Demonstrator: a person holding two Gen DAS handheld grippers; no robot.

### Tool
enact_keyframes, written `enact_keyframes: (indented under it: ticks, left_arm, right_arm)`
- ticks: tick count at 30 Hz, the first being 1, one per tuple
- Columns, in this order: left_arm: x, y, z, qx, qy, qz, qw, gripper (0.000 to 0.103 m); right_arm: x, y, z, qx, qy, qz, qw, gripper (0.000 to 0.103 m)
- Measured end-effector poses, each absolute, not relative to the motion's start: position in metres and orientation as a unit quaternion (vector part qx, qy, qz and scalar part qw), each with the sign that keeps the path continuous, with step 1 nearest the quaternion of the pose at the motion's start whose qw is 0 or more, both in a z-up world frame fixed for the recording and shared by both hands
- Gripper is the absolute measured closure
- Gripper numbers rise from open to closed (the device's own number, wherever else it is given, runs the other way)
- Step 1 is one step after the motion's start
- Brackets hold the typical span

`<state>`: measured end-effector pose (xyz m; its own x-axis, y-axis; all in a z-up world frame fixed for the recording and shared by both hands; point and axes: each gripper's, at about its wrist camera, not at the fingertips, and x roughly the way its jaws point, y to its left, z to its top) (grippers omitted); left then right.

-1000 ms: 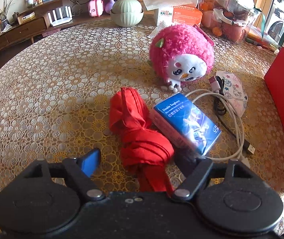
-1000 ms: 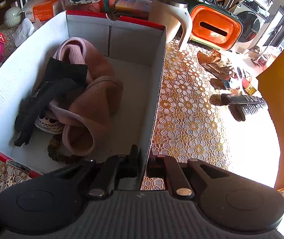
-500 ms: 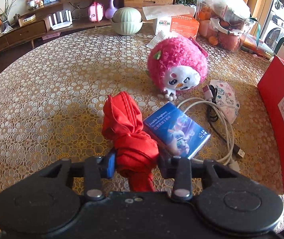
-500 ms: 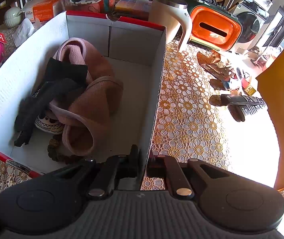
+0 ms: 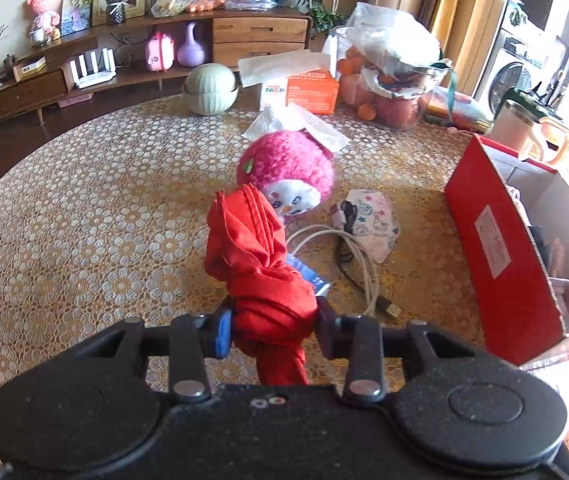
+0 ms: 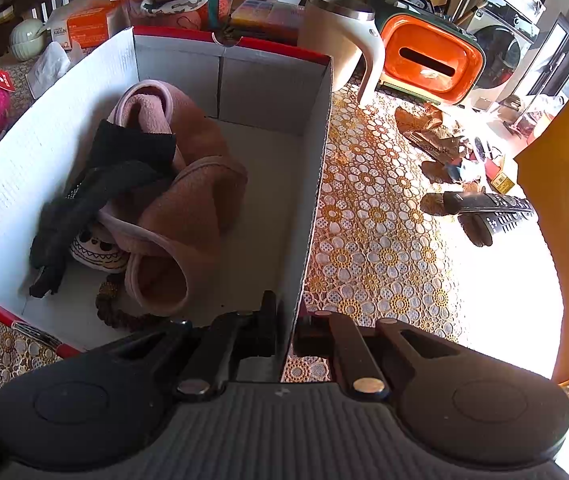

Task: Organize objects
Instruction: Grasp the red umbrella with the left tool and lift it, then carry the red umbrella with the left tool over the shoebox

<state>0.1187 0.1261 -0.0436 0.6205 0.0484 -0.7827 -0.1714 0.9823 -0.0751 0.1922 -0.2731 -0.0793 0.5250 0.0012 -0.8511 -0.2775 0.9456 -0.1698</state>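
My left gripper [image 5: 271, 329] is shut on a knotted red cloth [image 5: 256, 256] and holds it clear above the table. Beneath it a blue tissue pack [image 5: 311, 279] peeks out, beside a white cable [image 5: 358, 256], a patterned face mask [image 5: 374, 216] and a pink plush toy [image 5: 290, 168]. The red cardboard box [image 5: 500, 248] stands at the right. In the right wrist view my right gripper [image 6: 286, 332] is shut on the box's right wall [image 6: 312, 184]. Inside lie a pink fleece cloth [image 6: 184, 200] and black socks [image 6: 96, 196].
At the table's far side stand an orange tissue box [image 5: 310, 90], a fruit container [image 5: 394, 80] and a green lidded bowl [image 5: 210, 88]. Right of the box are a cream mug [image 6: 340, 40], an orange container [image 6: 430, 60] and a remote control [image 6: 492, 206].
My left gripper closed on the red cloth and lifted it off the table, uncovering less of the blue pack. The right gripper and the box stayed as they were.
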Motion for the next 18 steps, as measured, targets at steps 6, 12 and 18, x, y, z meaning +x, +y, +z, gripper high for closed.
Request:
enact_keyframes:
  ticks: [6,12,18]
  left_arm:
    - [0.122,0.089,-0.023,-0.066,0.415,0.008,0.908,0.065]
    - [0.134,0.046,-0.009,-0.049,0.412,-0.044,0.909,0.065]
    - [0.149,0.0,0.005,-0.03,0.401,-0.092,0.911,0.065]
  right_arm:
    - [0.192,-0.274,-0.079,-0.139,0.477,0.082,0.864,0.096]
    - [0.191,-0.275,-0.079,-0.136,0.476,0.085,0.865,0.096]
    - [0.191,-0.274,-0.078,-0.133,0.475,0.085,0.866,0.096]
